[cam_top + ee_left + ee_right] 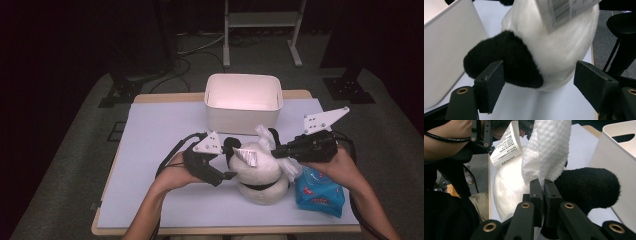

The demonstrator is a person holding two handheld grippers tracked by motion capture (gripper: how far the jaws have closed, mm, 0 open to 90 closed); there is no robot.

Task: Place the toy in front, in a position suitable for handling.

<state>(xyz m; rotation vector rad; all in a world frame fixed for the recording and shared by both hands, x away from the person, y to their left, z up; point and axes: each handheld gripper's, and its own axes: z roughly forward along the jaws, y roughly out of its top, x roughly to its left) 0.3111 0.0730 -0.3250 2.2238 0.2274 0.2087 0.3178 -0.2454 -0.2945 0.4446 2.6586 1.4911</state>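
Note:
A white and black plush toy lies on the pale mat, with a paper tag on top. My left gripper is at its left side, open. In the left gripper view the toy's black limb lies against the inner face of one jaw of my left gripper, and the other jaw stands clear of the white body. My right gripper comes in from the right, shut on a white wipe. The wipe stands up from the closed right gripper against the toy.
A white open bin stands just behind the toy, close to both grippers. A blue wipes packet lies at the front right under the right hand. The mat stretches left and forward of the left hand.

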